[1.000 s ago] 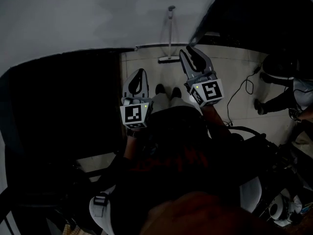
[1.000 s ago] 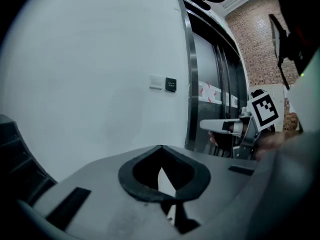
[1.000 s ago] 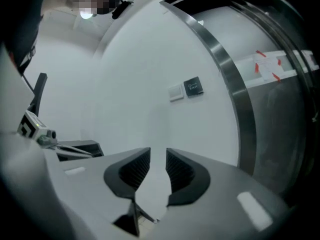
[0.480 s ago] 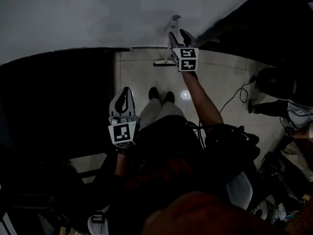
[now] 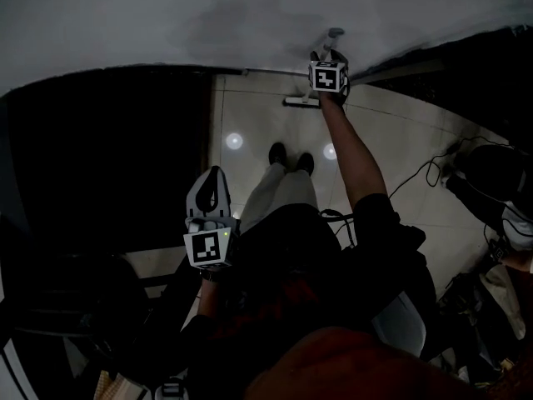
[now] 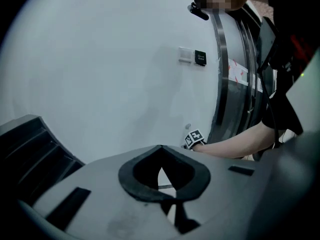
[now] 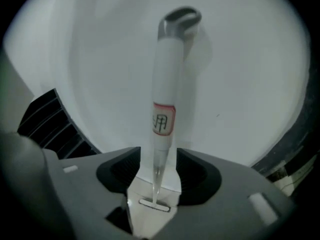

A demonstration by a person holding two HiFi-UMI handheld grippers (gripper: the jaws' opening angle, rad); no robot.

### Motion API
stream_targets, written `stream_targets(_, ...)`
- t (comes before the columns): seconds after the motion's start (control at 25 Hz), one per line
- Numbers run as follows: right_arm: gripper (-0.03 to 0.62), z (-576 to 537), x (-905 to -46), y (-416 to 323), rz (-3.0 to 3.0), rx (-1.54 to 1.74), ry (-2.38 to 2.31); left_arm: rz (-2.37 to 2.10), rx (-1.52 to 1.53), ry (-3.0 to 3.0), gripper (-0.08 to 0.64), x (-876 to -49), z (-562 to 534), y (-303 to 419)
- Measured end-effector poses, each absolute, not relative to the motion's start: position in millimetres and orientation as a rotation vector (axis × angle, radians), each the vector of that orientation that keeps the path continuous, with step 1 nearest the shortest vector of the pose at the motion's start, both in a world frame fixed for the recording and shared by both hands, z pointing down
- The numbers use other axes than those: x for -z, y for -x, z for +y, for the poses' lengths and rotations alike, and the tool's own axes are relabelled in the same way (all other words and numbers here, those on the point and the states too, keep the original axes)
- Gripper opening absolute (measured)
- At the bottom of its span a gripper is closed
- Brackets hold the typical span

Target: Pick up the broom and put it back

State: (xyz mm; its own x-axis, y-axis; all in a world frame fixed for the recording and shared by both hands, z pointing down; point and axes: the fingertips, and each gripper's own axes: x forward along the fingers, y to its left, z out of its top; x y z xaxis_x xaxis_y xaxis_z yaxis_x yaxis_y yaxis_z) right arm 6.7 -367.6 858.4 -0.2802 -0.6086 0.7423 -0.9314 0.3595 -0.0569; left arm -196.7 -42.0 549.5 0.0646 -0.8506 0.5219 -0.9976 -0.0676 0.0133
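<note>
Broom stands upright on the tiled floor, with its handle leaning on the white wall. The right tongs are at the handle. Their jaws stand apart and have just been opening; the handle shows between them, and the pads do not press it. The left tongs are together and empty, well apart from the broom, low beside the person's body.

Office hallway: tiled floor, card reader
</note>
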Motion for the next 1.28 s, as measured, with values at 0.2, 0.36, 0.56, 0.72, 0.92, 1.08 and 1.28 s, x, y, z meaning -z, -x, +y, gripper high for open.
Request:
stream_targets(0.2, 0.091, -372, -888, -11, -1.947, -0.659, -1.31, -1.798, -0.528, -1.989, 0.005, -555, -44, 194)
stream_targets(0.36, 0.088, -339, -878, -6, -1.985, -0.62, -1.286, -1.811, -0.504, -2.029, 0.005, -546, -48, 201)
stream_targets(0.56, 0.086, -281, -841, -10, -2.014, -0.577, -1.314, -1.799, -0.446, -2.099, 0.005, -535, -61, 199)
stream_targets(0.72, 0.087, -241, -780, -17, -2.079, -0.518, -1.344, -1.768, -0.336, -2.162, 0.005, -508, -77, 188)
stream_targets(0.92, 0.086, -212, -647, -32, -2.25, -0.334, -1.465, -1.747, -0.234, -2.292, 0.005, -460, -92, 169)
stream_targets(1.08, 0.087, -194, -523, -44, -2.441, -0.191, -1.522, -1.722, -0.136, -2.346, 0.005, -423, -98, 159)
stream_targets(1.28, 0.089, -174, -408, -53, -2.617, -0.086, -1.596, -1.678, -0.024, -2.422, 0.005, -390, -116, 153)
